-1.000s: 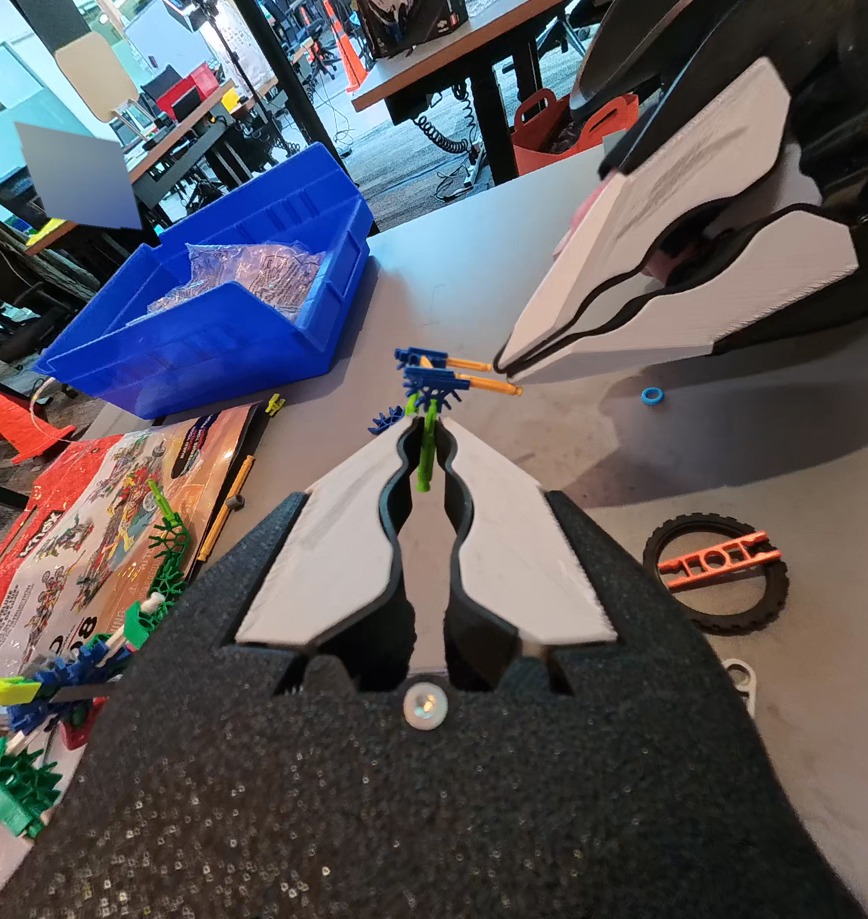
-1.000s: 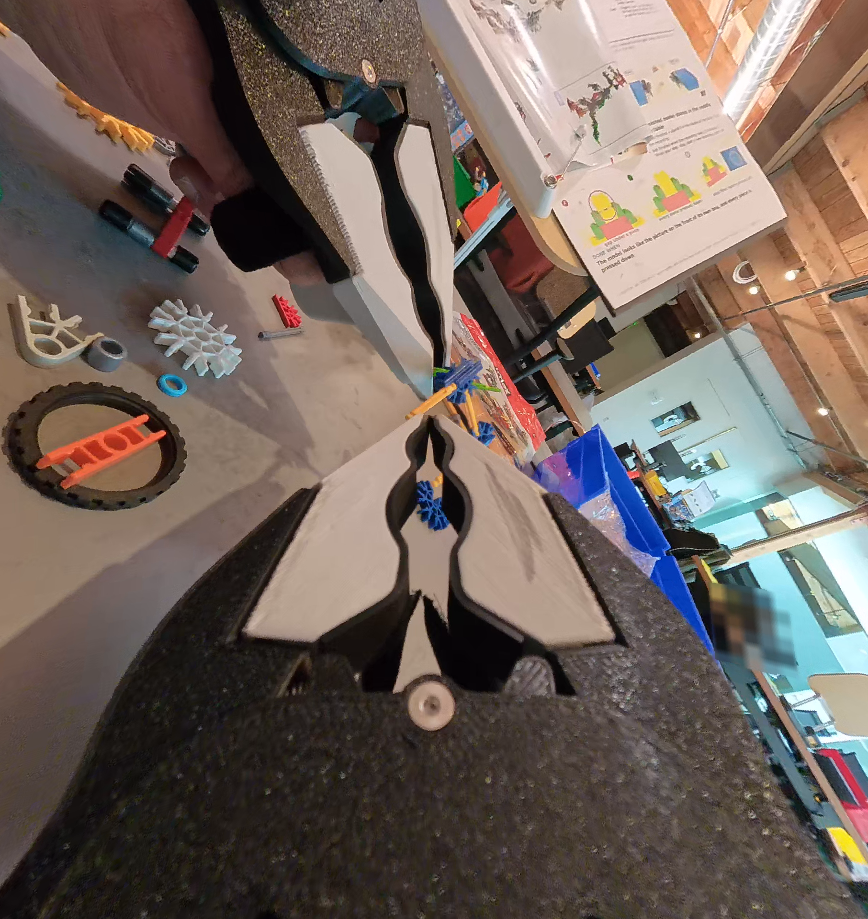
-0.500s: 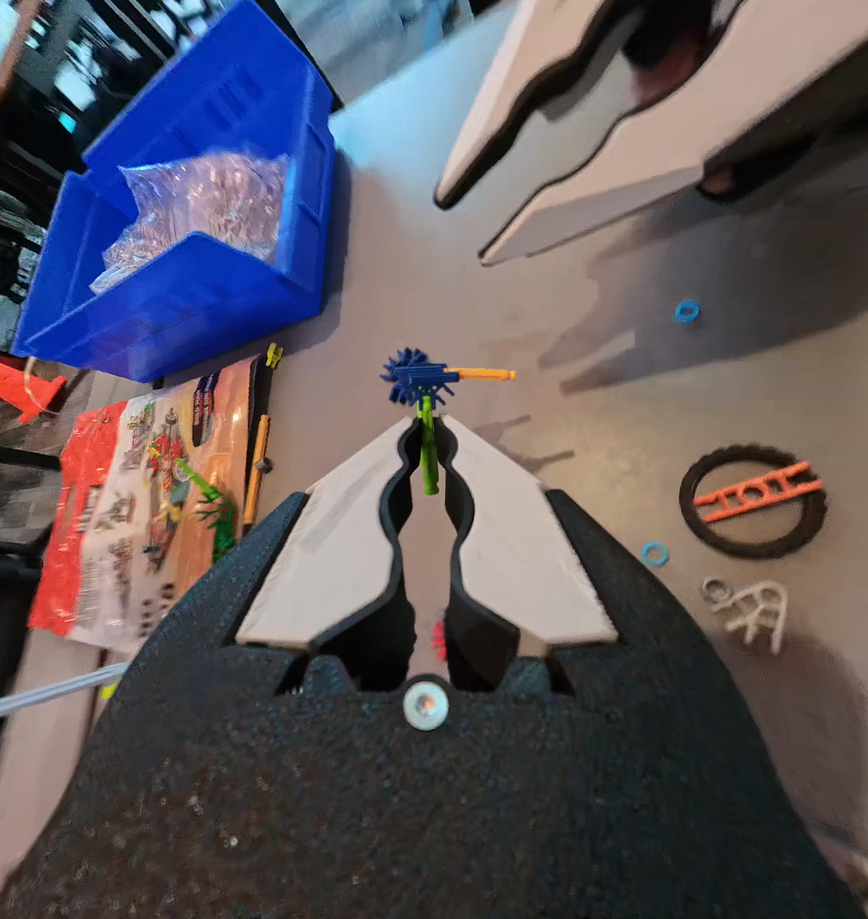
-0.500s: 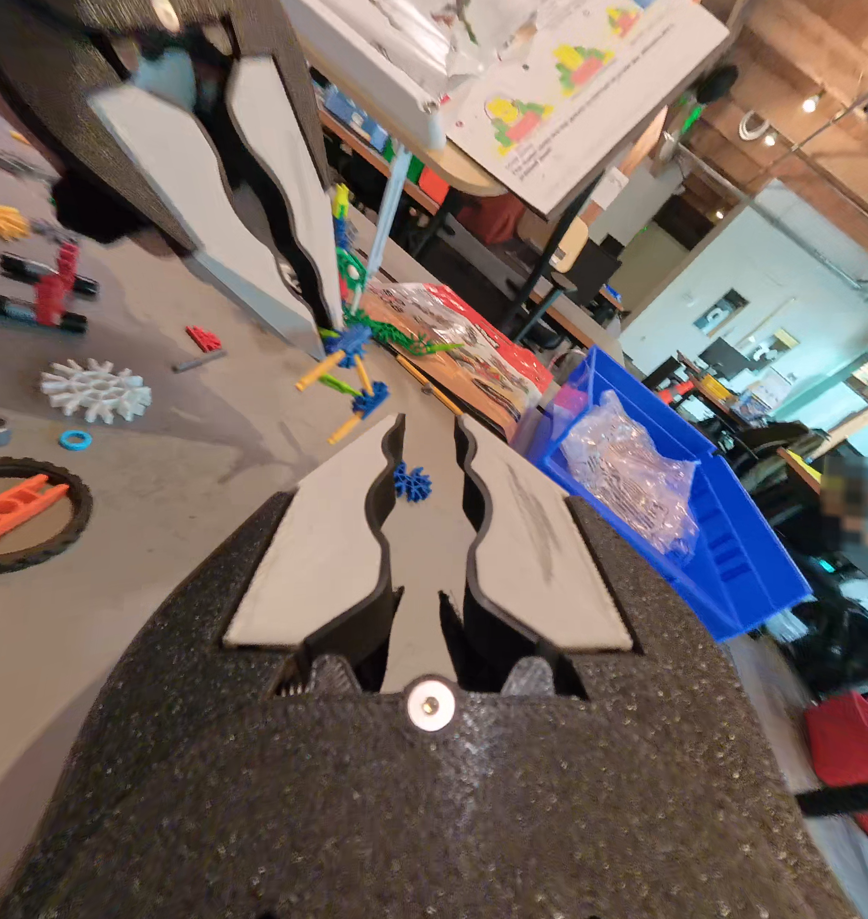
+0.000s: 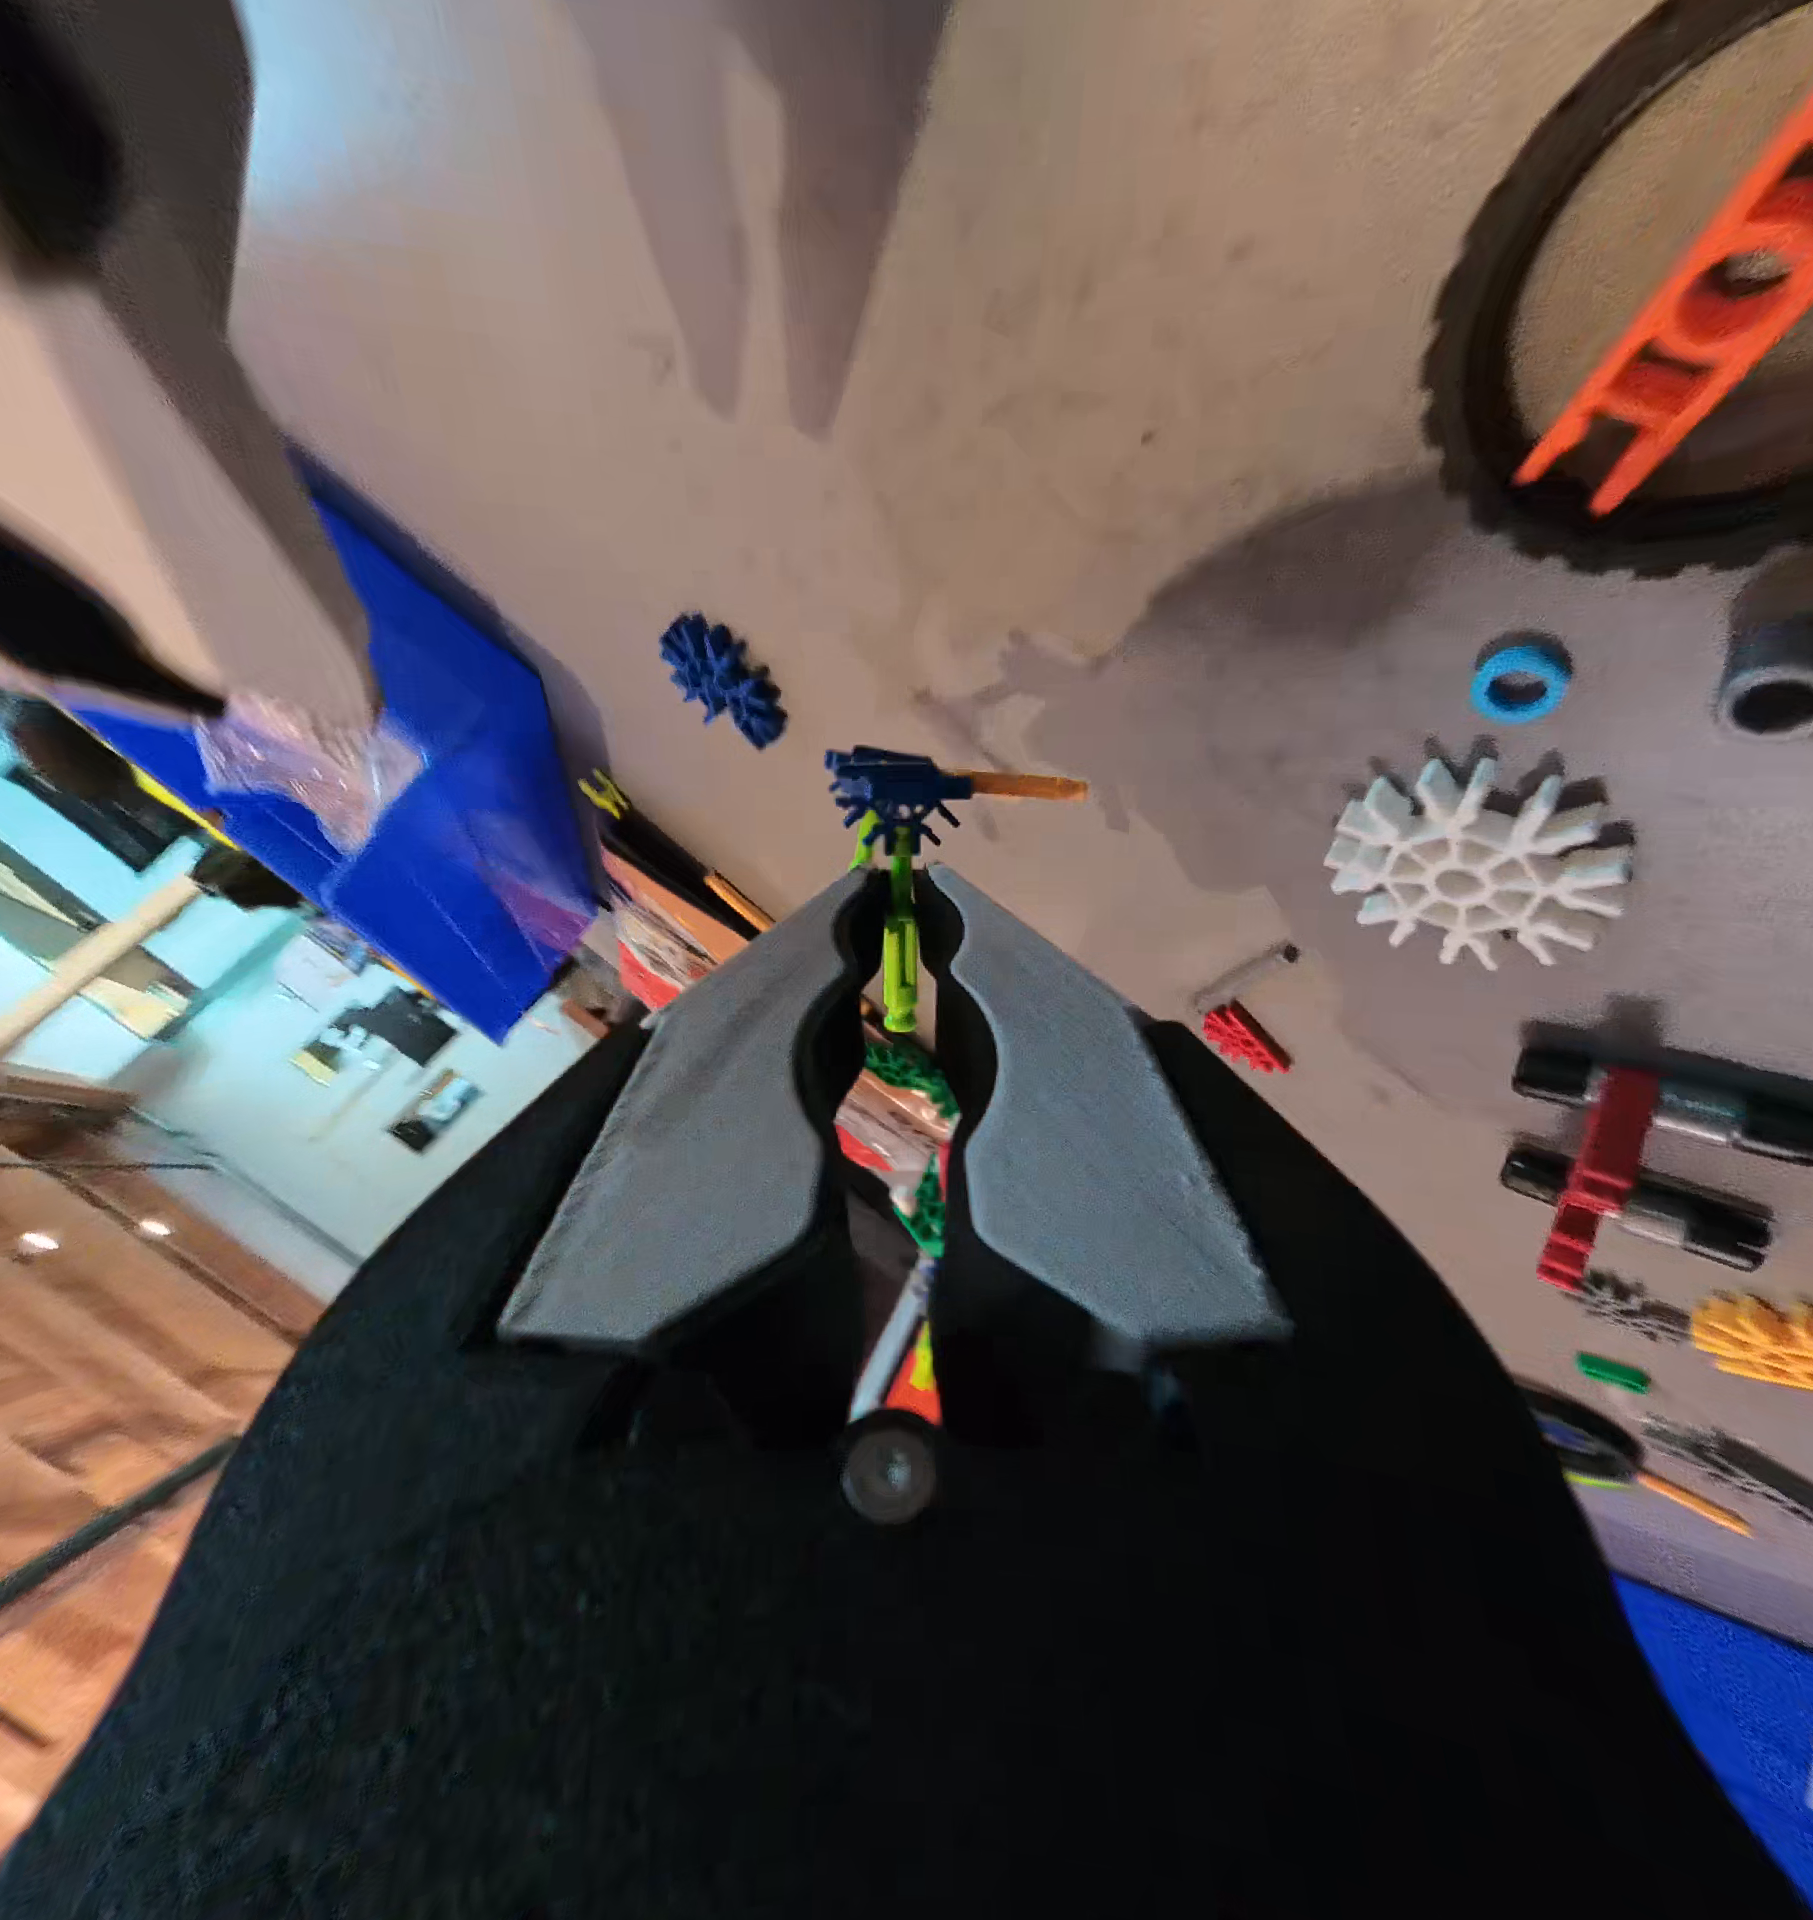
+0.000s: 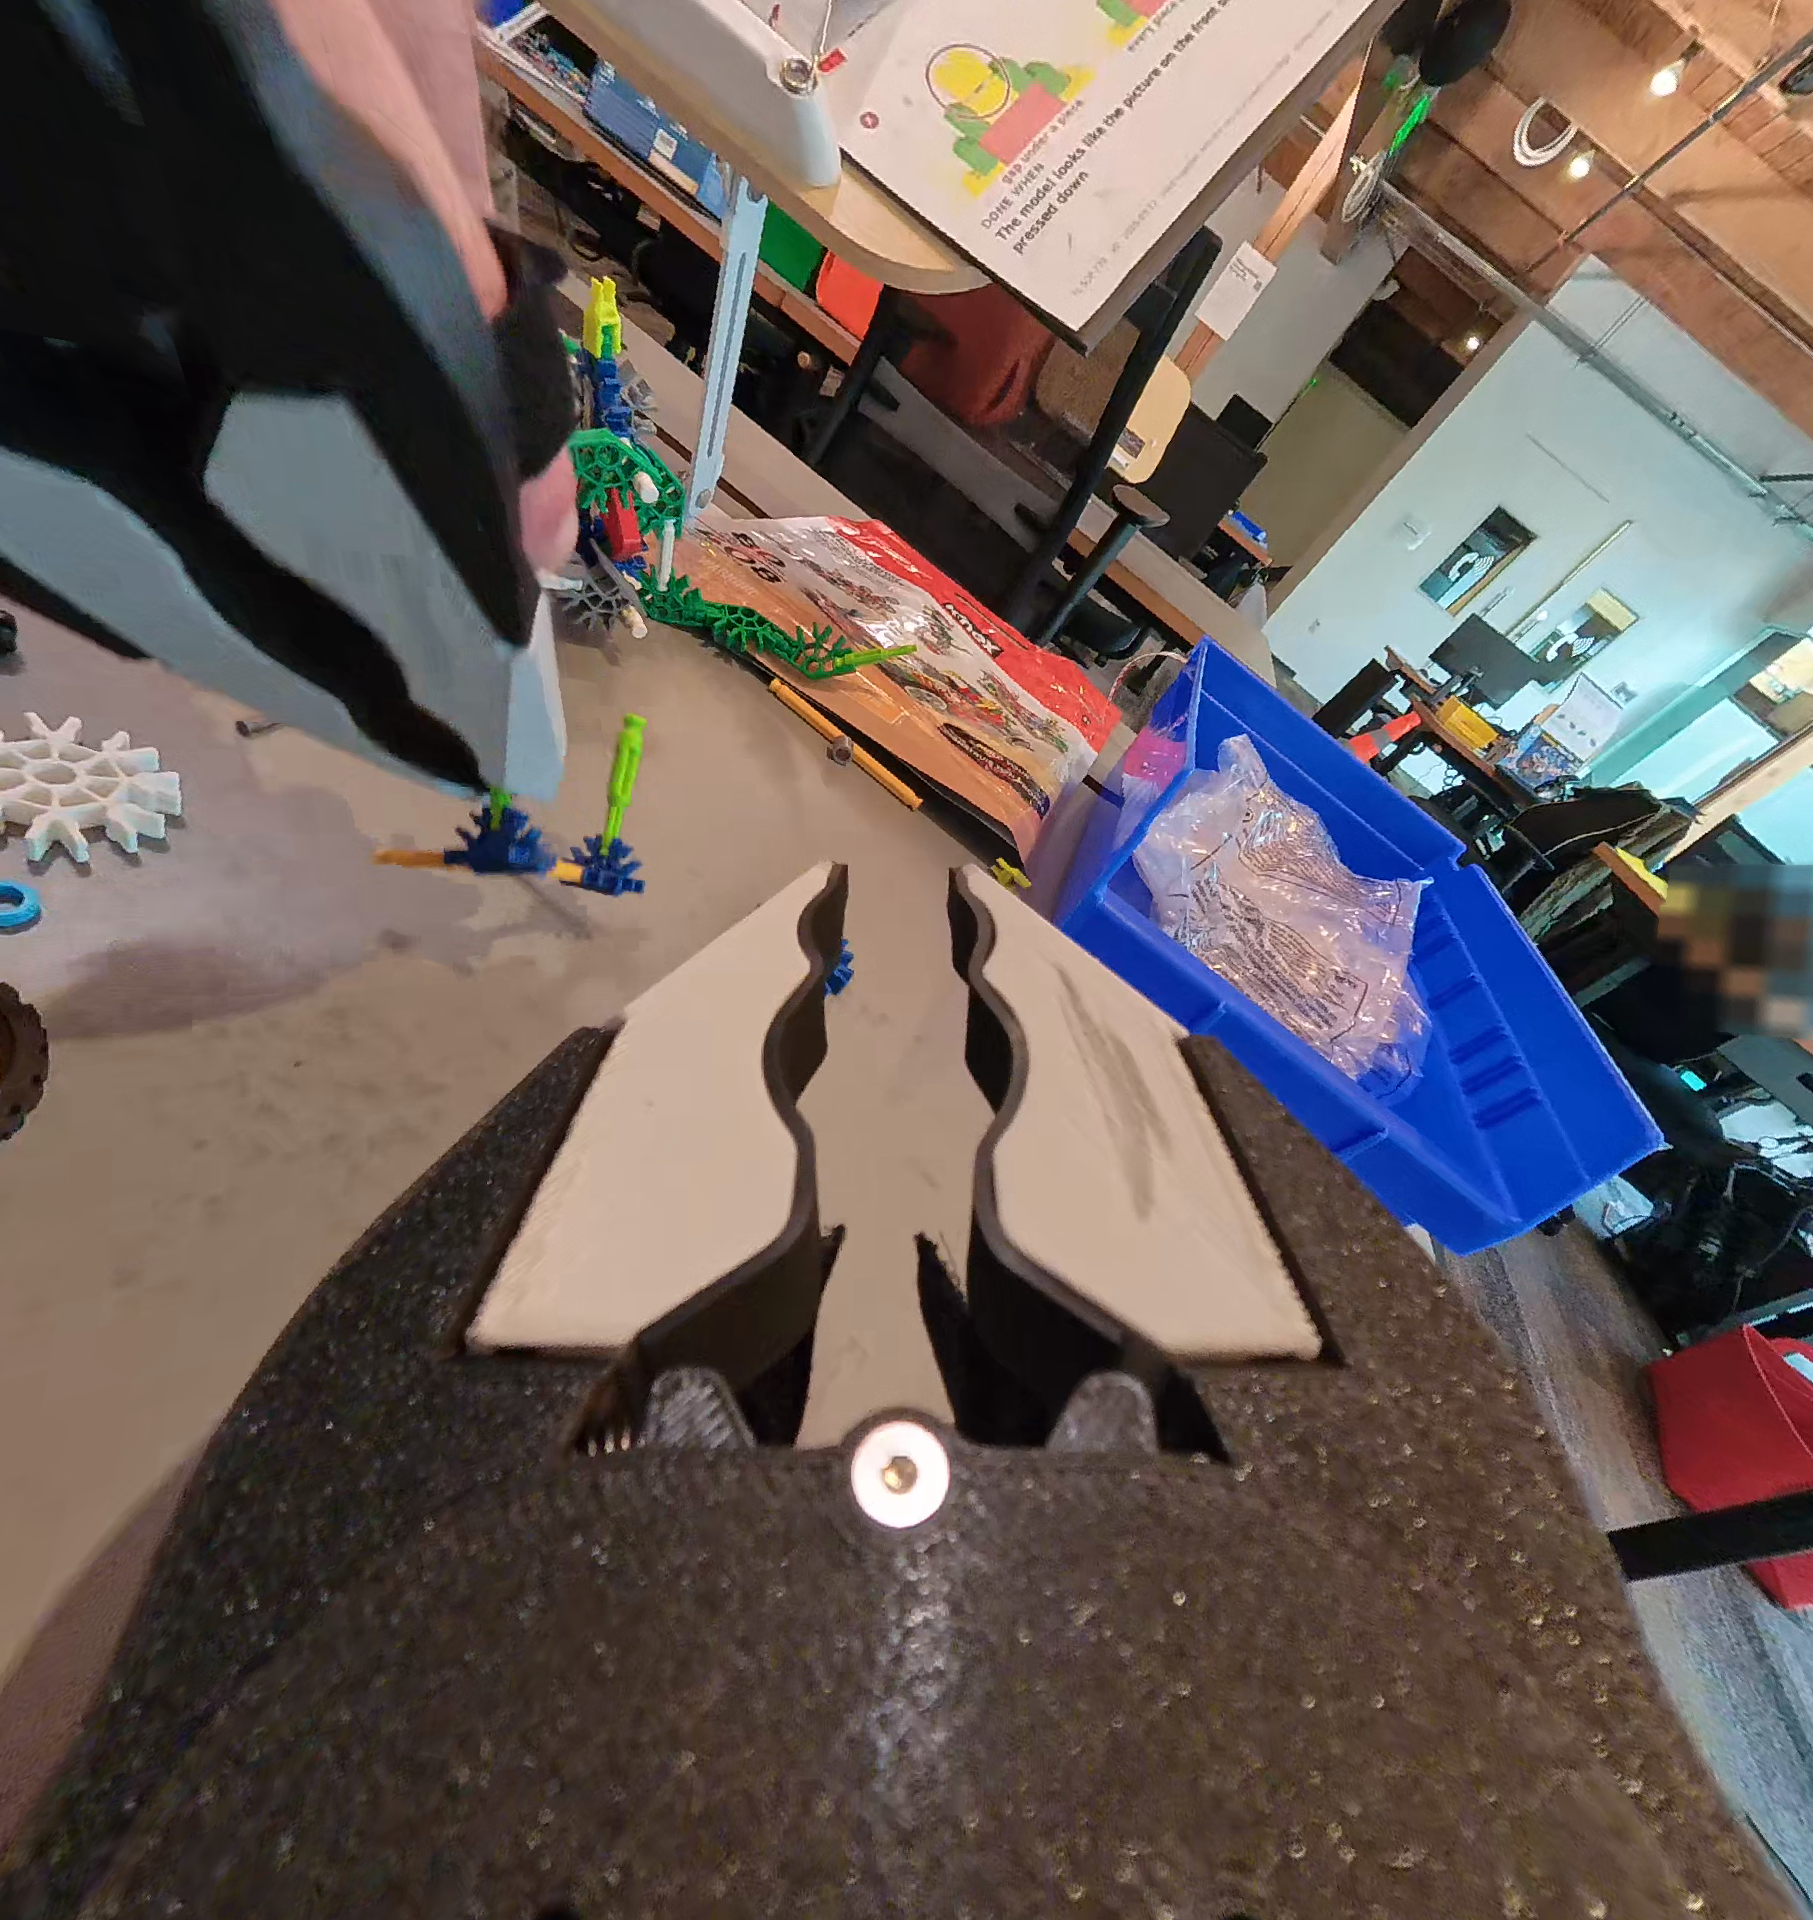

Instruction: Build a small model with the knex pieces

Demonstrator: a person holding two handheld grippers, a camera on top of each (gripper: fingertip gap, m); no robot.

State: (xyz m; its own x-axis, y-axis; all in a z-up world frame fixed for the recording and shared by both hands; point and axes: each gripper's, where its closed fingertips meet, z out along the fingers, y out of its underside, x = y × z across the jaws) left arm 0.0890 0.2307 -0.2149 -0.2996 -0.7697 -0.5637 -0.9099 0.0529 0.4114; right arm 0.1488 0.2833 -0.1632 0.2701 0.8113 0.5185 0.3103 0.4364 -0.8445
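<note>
The left gripper [image 5: 897, 883] is pinching a lime-green rod [image 5: 900, 961] between its closed tips; the rod is carrying dark blue snowflake connectors [image 5: 894, 795] with an orange rod [image 5: 1027, 787] sticking out sideways. Seen from the right wrist view, this little assembly [image 6: 512, 836] is touching down on the grey desk [image 6: 258, 1060], with a second green rod [image 6: 619, 774] standing upright on another blue connector just beside it.

The right gripper [image 6: 897, 894] is hanging over the desk with its tongs apart and nothing between them; a loose blue connector [image 6: 837, 966] is lying on the desk just past its left fingertip.

Around the pieces, a white snowflake connector [image 5: 1473, 868], a light blue ring [image 5: 1520, 675], a grey spacer [image 5: 1790, 670] and a black tyre [image 5: 1484, 343] with an orange piece [image 5: 1712, 281] across it are lying on the desk. A blue bin [image 6: 1484, 1049] holding a clear plastic bag [image 6: 1286, 925] is sitting at the desk's far edge, beside a red printed packet [image 6: 933, 665] with a green chain of connectors [image 6: 746, 623] lying on it. Beyond the desk, other worktables, pale blue walls and a timber ceiling with spotlights are showing.
</note>
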